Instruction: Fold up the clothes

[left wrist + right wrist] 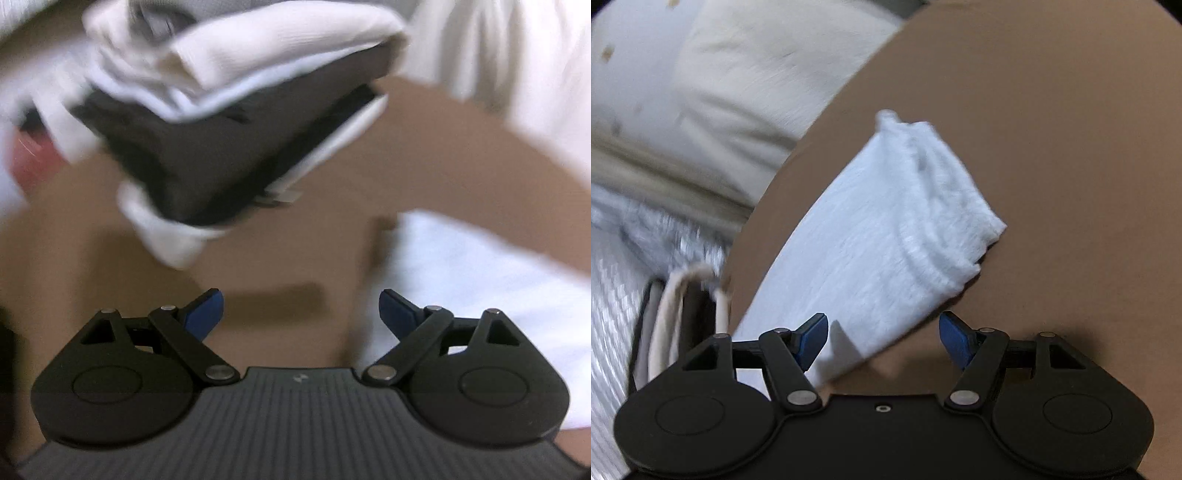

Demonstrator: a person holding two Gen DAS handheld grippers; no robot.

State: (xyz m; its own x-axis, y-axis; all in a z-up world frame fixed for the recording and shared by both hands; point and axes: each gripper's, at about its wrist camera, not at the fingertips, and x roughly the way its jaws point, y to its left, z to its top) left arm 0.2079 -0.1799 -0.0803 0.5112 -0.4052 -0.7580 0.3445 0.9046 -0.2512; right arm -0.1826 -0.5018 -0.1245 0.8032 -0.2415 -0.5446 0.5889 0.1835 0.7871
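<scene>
In the left wrist view a stack of folded clothes (207,122), white pieces on top of a black one, lies on the brown surface (424,158) ahead and to the left. My left gripper (301,314) is open and empty, short of the stack. A folded white garment (472,280) lies at its right. In the right wrist view a folded light blue-white garment (882,236) lies on the brown surface (1052,147), its near end between the open blue fingertips of my right gripper (882,339). The fingers do not close on it.
White and cream bedding (713,103) lies beyond the brown surface at the left in the right wrist view. A cream bag or folded fabric with a cord (683,306) stands at the lower left. More white cloth (517,62) hangs at the upper right in the left wrist view.
</scene>
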